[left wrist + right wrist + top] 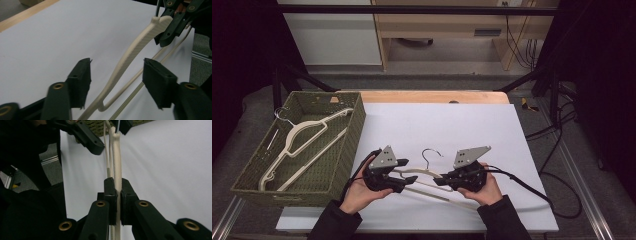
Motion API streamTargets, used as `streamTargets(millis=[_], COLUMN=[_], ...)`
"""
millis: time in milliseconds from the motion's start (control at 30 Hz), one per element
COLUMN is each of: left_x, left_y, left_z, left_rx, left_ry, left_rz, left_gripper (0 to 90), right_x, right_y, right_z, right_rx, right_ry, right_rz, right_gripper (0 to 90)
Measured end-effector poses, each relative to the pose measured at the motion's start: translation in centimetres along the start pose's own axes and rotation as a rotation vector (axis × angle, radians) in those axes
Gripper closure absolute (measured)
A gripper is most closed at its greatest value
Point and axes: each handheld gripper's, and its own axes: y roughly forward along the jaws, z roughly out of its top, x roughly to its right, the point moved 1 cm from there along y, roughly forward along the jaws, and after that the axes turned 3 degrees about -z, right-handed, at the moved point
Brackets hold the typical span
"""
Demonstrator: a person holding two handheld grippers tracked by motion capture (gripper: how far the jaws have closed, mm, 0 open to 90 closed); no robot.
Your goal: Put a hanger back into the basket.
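Note:
A cream plastic hanger [428, 173] with a metal hook [430, 151] is held just above the white sheet [437, 120] near the front edge. My right gripper [440, 179] is shut on one arm of it; in the right gripper view the pads [118, 181] pinch the cream bar [117, 157] tightly. My left gripper [407, 174] faces it from the left. In the left gripper view its jaws [116, 62] stand apart on either side of the hanger's other arm [135, 47], with a gap on both sides. The right gripper [172, 22] holds the far end there.
A green woven basket [349, 145] sits at the left of the table with another cream hanger [302, 135] lying inside. The white sheet stretches bare to the back and right. A wooden table edge [432, 96] lies behind, and cables trail off at the right.

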Motion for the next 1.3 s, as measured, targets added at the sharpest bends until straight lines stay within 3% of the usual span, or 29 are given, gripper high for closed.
streamTargets(millis=[233, 467, 500, 533, 567, 633, 800, 900, 1033, 1200, 1300], left_x=[0.4, 0.7, 0.8, 0.8, 0.9, 1.2, 1.5, 1.7, 1.9, 1.9, 1.5], left_y=[0.5, 0.6, 0.5, 0.5, 0.5, 0.5, 0.6, 0.8, 0.8, 0.5, 0.0], left_z=[-0.2, -0.2, -0.2, -0.2, -0.2, -0.1, 0.0, 0.0, 0.0, 0.1, 0.1], left_rx=[-0.04, -0.061, -0.064, -0.064, -0.062, -0.069, -0.071, -0.074, -0.056, -0.048, -0.03], left_ry=[0.038, 0.074, 0.08, 0.08, 0.076, 0.085, 0.081, 0.062, 0.032, 0.021, -0.002], left_rz=[-0.038, -0.021, -0.021, -0.021, -0.037, -0.033, -0.04, -0.072, -0.083, -0.048, -0.014], left_gripper=[68.4, 70.7, 73.1, 75.0, 76.8, 79.1, 82.0, 84.0, 85.7, 86.0, 86.0], right_x=[-0.4, -0.3, -0.2, -0.2, -0.1, -0.1, -0.1, 0.0, 0.0, 0.0, 0.0], right_y=[0.2, 0.4, 0.4, 0.4, 0.2, 0.1, 0.1, 0.2, 0.0, -0.3, -1.1], right_z=[0.0, -0.1, -0.1, -0.1, -0.1, 0.0, 0.0, 0.0, 0.0, 0.0, 0.2], right_rx=[-0.01, -0.021, -0.012, -0.012, 0.001, 0.016, 0.044, 0.059, 0.079, 0.106, 0.156], right_ry=[-0.01, -0.003, -0.007, -0.007, -0.014, -0.018, -0.029, -0.034, -0.036, -0.034, -0.021], right_rz=[0.038, 0.042, 0.012, 0.012, -0.036, -0.068, -0.118, -0.153, -0.178, -0.195, -0.234], right_gripper=[86.8, 86.3, 84.3, 84.3, 80.9, 77.2, 67.8, 61.1, 54.1, 45.3, 35.5])
